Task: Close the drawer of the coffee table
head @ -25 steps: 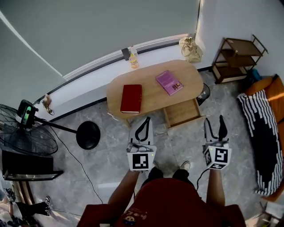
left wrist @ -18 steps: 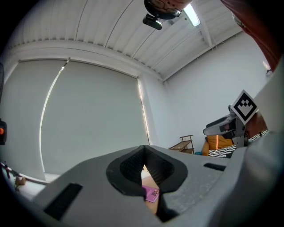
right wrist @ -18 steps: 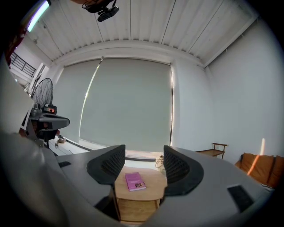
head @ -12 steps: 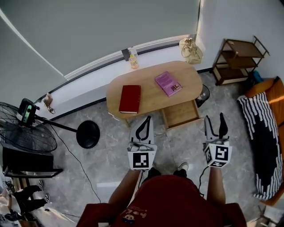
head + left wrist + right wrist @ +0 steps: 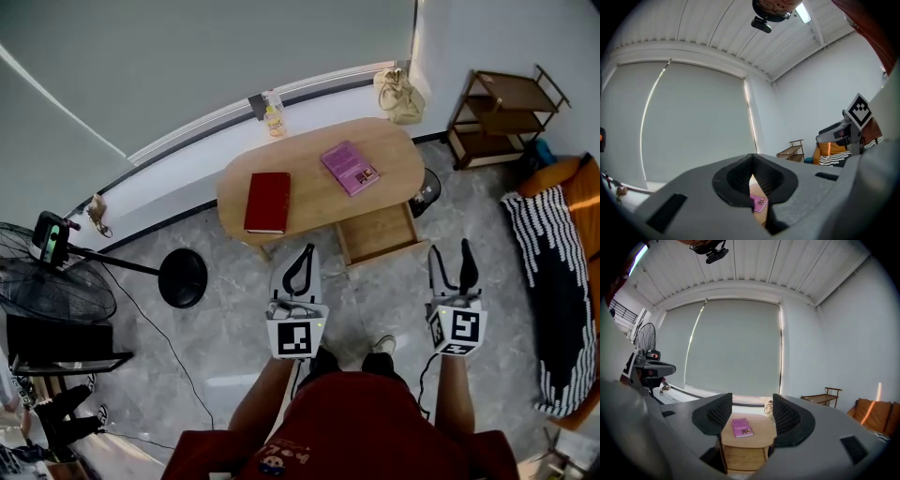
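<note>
The oval wooden coffee table (image 5: 394,159) stands ahead of me, and its drawer (image 5: 375,232) is pulled out toward me at the right front. A red book (image 5: 267,202) and a purple book (image 5: 350,169) lie on the tabletop. My left gripper (image 5: 307,250) hovers just short of the table's front edge, left of the drawer, its fingertips touching with nothing held. My right gripper (image 5: 450,251) is open and empty, to the right of the drawer's front. The right gripper view frames the table (image 5: 761,433), the purple book (image 5: 741,427) and the drawer (image 5: 743,458) between the jaws.
A standing fan (image 5: 52,286) with a round black base (image 5: 183,278) is at the left. A wooden shelf (image 5: 502,117) and an orange sofa with a striped cushion (image 5: 553,281) are at the right. A bag (image 5: 398,94) and a bottle (image 5: 274,117) sit by the window.
Both grippers have edged a little forward toward the table. Their jaws stand as before.
</note>
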{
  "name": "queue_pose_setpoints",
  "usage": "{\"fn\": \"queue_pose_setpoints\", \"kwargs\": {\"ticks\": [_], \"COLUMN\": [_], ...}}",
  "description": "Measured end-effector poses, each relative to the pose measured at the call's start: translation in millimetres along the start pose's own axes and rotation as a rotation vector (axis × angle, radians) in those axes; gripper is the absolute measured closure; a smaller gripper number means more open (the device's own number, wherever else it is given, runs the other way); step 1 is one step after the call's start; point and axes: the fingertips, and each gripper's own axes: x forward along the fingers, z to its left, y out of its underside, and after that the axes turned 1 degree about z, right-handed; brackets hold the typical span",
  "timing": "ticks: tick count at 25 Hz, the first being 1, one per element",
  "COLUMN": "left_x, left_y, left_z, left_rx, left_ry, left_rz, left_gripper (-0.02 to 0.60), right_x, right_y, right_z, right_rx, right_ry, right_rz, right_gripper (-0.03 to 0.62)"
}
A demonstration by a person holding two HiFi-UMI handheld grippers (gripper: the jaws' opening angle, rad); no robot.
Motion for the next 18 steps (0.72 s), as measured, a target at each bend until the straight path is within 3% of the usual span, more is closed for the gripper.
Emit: {"fn": "queue_pose_setpoints", "kwargs": {"ticks": [5,8,11,14,18], "left_x": [8,8,7,9,6], "left_y": [23,45,77,119,184], "left_z": [-9,-13,-14,-16,-27], "left_rx": [0.04,0.002,-0.01,0.047,-0.092], "left_ry": [0.023,0.009,0.004,0.041,0.008], "left_rz": [0.059,0.097,0.157,0.228,0.282], "left_gripper": [0.577,0.577,0.577,0.577,0.577], "right_x": [12,19,30,45,55], "right_y": [31,57,86,122,188], "right_z": [6,15,24,34,49], "right_rx": [0.019,0.033,0.04,0.043,0.06], "right_ry": [-0.034,-0.065,-0.093,-0.116,-0.135], "right_rz": [0.056,0.099,0.137,0.178,0.248], "right_gripper": [0.347,0.344,0.342,0.339,0.339]}}
